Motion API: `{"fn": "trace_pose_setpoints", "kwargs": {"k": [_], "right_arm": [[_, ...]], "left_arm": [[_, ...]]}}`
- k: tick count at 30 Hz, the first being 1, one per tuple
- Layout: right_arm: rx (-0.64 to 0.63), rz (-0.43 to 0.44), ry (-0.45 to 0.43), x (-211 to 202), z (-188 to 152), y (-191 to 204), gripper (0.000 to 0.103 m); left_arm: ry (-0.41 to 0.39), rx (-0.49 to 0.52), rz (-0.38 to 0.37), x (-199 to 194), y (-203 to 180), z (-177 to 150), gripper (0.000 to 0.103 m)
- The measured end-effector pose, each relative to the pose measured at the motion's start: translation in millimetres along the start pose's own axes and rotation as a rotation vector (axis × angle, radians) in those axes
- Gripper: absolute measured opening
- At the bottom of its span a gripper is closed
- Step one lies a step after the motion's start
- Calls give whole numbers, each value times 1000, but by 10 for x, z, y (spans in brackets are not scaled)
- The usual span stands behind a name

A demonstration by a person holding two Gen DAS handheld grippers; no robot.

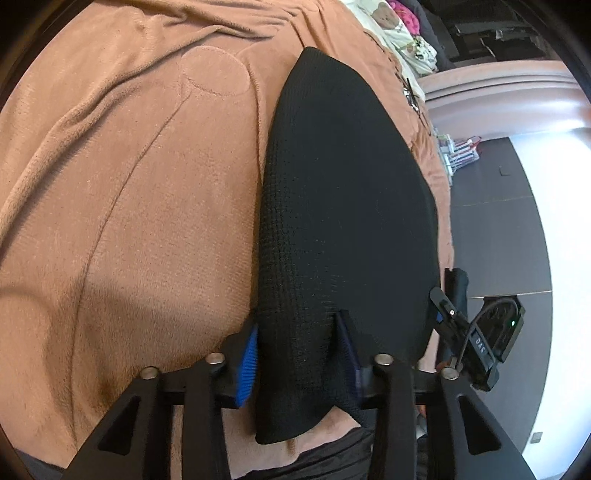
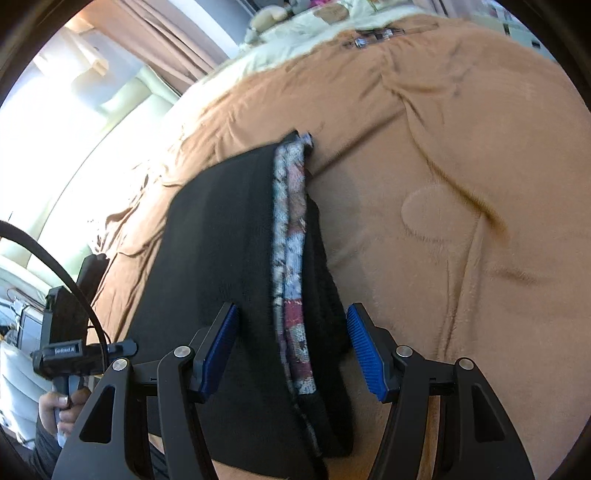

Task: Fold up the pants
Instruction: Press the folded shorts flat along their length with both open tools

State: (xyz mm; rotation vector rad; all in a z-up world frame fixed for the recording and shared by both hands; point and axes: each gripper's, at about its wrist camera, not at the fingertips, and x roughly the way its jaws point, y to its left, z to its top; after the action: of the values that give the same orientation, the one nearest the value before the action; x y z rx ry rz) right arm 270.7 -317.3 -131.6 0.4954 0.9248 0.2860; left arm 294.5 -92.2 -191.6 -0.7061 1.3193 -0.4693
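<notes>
The black knitted pants [image 1: 343, 206] lie as a long folded strip on a brown blanket [image 1: 129, 184]. My left gripper [image 1: 299, 354] is open, its blue pads [image 1: 247, 363] on either side of the near end of the pants. In the right wrist view the pants [image 2: 214, 240] show a patterned grey and red inner waistband [image 2: 290, 236] along their right edge. My right gripper [image 2: 291, 347] is open, with the waistband edge between its blue pads [image 2: 364, 350]. I cannot tell whether the pads touch the cloth.
The blanket [image 2: 461, 184] covers a bed. The bed's edge and a dark floor [image 1: 495, 221] lie to the right in the left wrist view. Pillows and soft toys [image 2: 295, 22] lie at the far end. The other gripper and a hand [image 2: 66, 354] show at the left.
</notes>
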Motion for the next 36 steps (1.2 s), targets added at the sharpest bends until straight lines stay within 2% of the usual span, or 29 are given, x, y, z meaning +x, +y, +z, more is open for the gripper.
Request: {"fn": "trace_pose_setpoints", "kwargs": {"k": [2,4,9,18,24,32,36], "right_arm": [[10,9,5,33,-9,-7,54],[-2,14,8,17,-10,34,49],[-3,31,30,1,-2,76,45],[-2,68,72,33,-111,232,44],[34,99,86,66,-220,271,44],[74,169,112,67,-292,214,44],[57,159,117,47,-235,158,44]], "left_arm": [[-8,7,0,-31,-33,-4,27],[-15,18,1,-80,-41,-5,25],[-10,26,7,-191,-23,46,24],[-34,68,34,-505,53,90,23],[-29,68,56,-558,122,113,23],[10,89,89,-657,278,71,23],[44,110,109,-655,300,66,25]]}}
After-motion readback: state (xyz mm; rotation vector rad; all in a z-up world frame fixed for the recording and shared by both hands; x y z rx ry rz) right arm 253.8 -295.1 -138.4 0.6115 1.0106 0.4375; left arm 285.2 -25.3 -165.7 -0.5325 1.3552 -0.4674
